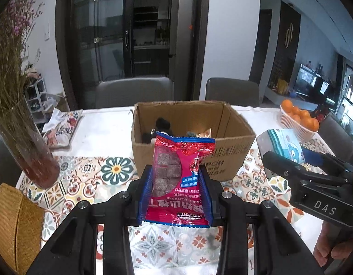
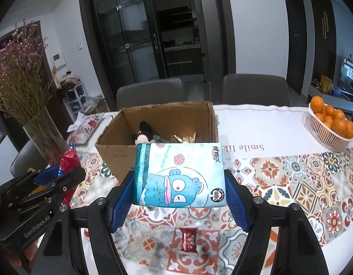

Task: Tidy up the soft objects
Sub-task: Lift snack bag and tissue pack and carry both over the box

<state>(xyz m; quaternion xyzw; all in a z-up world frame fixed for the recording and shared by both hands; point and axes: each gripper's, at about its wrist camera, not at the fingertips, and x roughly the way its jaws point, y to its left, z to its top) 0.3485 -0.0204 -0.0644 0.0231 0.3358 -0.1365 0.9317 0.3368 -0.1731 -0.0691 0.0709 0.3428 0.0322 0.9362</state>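
The left gripper (image 1: 175,178) clamps a red snack packet (image 1: 181,178) just in front of the cardboard box (image 1: 231,158). Right of the box, the right gripper (image 1: 288,160) holds a tissue pack (image 1: 284,145).

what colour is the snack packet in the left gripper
Red, with a blue top edge and white lettering. The snack packet shows best in the left wrist view.

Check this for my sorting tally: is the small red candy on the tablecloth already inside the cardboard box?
No: the small red candy lies on the patterned tablecloth beneath the right gripper, short of the cardboard box.
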